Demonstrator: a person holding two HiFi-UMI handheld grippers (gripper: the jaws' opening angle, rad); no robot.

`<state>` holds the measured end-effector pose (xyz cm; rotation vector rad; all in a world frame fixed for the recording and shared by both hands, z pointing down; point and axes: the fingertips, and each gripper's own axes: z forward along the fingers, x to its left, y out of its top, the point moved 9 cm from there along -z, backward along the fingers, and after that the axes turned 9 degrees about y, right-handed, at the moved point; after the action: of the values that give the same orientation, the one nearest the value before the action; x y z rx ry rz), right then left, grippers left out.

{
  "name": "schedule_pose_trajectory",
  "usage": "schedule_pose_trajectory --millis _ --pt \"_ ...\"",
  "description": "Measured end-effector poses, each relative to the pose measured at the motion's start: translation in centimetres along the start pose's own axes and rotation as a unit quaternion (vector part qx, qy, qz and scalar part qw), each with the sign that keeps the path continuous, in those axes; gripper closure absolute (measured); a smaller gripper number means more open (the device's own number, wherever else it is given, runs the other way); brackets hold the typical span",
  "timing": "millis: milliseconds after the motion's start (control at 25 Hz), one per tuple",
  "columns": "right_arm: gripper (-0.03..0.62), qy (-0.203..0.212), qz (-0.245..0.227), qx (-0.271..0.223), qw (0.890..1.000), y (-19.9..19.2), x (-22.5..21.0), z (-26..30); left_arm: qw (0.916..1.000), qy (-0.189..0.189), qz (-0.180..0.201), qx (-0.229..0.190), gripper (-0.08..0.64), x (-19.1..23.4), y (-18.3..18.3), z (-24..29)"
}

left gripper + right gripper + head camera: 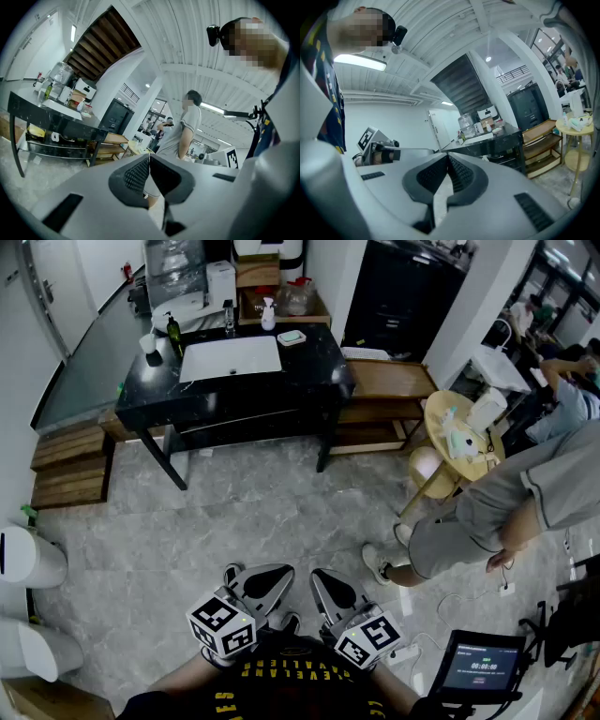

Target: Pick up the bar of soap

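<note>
Soap, the bar of soap (292, 337), lies flat in a small dish on the black vanity (319, 371). It sits just right of the white basin (230, 358), near the back edge. It is too small to be sure, but its long side seems to run roughly along that edge.

Yellow print on the wearer's black shirt (281, 681) stands upside down, and the letters "EVELAND" can be made out. The tablet (483, 667) at lower right shows digits too small to read.

Both claws hang low near the shirt, well apart from the vanity. The left gripper (267, 582) and right gripper (330, 589) each have their jaws pressed together on nothing.

A broad stretch of grey floor (244, 512) lies between them and the vanity. A bystander (506, 512) stands at the right beside a round table (450, 432).
</note>
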<state>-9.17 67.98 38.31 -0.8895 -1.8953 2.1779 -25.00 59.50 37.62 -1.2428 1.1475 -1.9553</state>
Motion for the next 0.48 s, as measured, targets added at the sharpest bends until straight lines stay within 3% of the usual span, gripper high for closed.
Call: schedule_pose_trajectory --millis 480 --pt "0.575 0.006 -0.002 0.003 1.0 0.21 0.4 0.22 1.0 -0.002 -0.005 -0.005 0.546 -0.03 0.24 -0.57"
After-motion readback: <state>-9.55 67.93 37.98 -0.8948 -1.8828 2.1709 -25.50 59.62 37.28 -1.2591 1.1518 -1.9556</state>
